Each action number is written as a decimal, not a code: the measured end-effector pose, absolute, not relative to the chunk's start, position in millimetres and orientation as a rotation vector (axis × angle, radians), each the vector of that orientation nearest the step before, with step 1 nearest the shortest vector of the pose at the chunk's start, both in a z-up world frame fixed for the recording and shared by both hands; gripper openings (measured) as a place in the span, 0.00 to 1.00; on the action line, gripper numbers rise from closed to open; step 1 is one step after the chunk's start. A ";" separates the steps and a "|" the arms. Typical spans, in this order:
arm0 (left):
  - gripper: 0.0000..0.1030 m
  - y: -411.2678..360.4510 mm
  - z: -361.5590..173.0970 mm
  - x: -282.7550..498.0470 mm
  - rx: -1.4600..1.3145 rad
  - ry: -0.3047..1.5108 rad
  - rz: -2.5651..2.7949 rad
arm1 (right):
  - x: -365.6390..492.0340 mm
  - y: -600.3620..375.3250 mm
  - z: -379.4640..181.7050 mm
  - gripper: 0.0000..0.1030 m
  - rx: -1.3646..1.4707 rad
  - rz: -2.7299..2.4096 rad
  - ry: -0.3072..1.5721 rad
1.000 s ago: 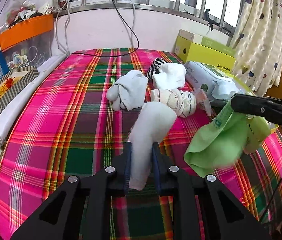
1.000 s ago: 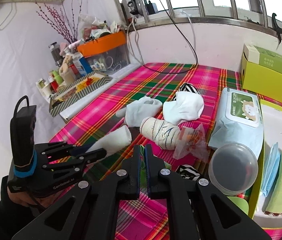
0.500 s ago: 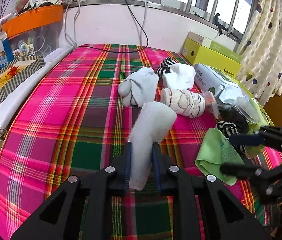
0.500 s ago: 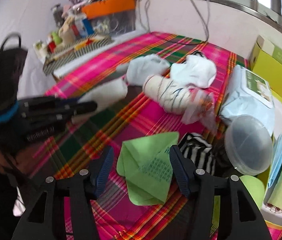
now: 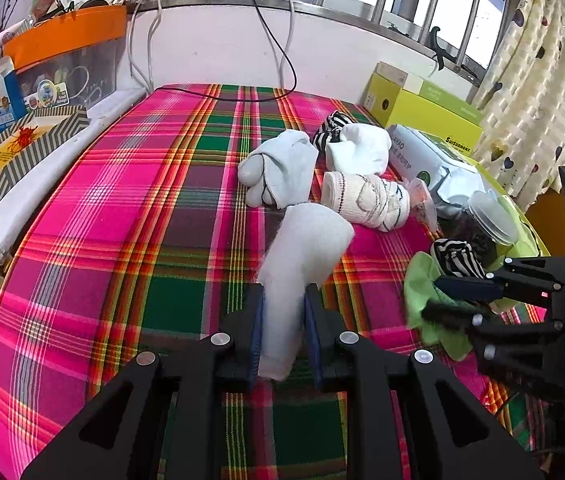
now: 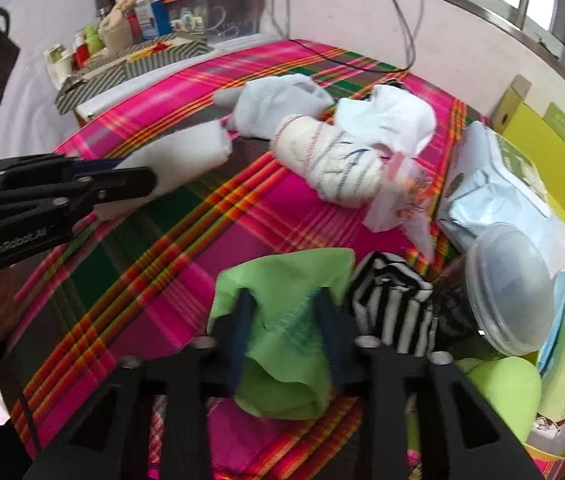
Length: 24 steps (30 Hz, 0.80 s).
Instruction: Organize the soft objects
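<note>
Nearest, the left gripper (image 5: 282, 328) is clamped on a white sock (image 5: 302, 256), whose long axis runs straight ahead along the fingers, held over the plaid cloth (image 5: 122, 208). The right gripper (image 6: 282, 332) stands spread, its fingers straddling the green cloth (image 6: 282, 280), which lies flat directly ahead (this gripper is the nearer one to it). Just right: one striped sock (image 6: 394, 308). Farther: one patterned roll (image 5: 366, 200), one pale bundle (image 5: 282, 168), one white bundle (image 5: 362, 148), a second striped piece (image 5: 330, 126) behind them.
</note>
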<state>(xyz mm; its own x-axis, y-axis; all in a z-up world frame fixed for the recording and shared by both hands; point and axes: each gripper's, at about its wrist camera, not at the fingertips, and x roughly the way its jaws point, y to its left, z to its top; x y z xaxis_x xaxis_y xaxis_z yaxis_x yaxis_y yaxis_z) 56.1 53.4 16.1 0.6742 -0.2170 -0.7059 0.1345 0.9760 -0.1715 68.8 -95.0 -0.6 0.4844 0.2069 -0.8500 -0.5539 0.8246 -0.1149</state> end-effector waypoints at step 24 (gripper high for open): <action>0.19 26.3 56.5 49.2 -0.136 0.720 -0.229 | 58.6 -126.3 73.5 0.09 -0.162 0.609 0.760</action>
